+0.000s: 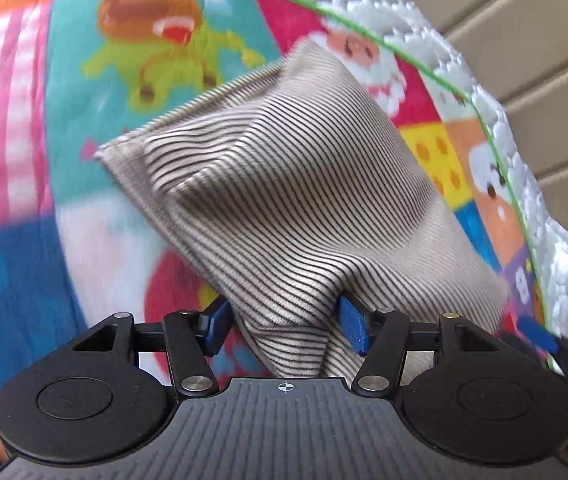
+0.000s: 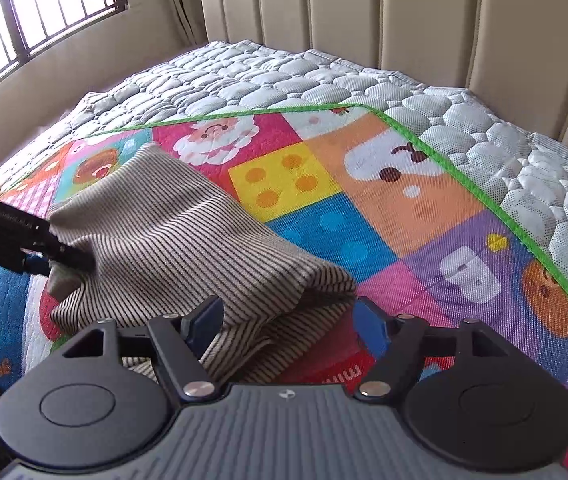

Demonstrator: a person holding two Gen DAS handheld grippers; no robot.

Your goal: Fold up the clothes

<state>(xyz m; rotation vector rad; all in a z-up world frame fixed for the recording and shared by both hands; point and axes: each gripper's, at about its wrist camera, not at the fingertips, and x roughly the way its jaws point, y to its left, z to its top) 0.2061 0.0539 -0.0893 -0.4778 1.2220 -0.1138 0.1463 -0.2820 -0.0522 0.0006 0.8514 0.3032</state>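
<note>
A: Nearest the lens, left wrist view: left tool (image 1: 281, 322), blue pads (image 1: 352, 326) apart w/ a bunched fold of the striped garment (image 1: 284, 184) sitting between them. Cloth touches the right pad; left pad looks just beside the cloth. Can't tell if it's truly pinched.

B: Right tool (image 2: 288, 326)?

A: Right wrist view: blue fingers (image 2: 370, 330) spread wide. Folded edge of the garment (image 2: 187, 248) lies between them, toward the left finger; red mat shows next to the right one. No grip visible there.

B: Where's the garment overall?

A: On the cartoon play mat (image 1: 187, 56), beige w/ thin dark stripes, doubled over so two layers show at the near edge. Partly lifted and rumpled near the tools, far corner lying flat on the mat. Left view is motion-blurred, esp. the mat.

B: And the mat?

A: Bright squares, green border (image 2: 480, 196), spread over a white quilted mattress pad (image 2: 324, 76) on a bed. Tan padded headboard (image 2: 424, 16) behind it, barred window (image 2: 39, 4) far left.

B: See the other tool from either cam?

A: Yes, right view shows the left tool's black body at the left edge, tip against the garment. Left view catches a blue finger of the right tool (image 1: 538, 334) at its right edge.
</note>
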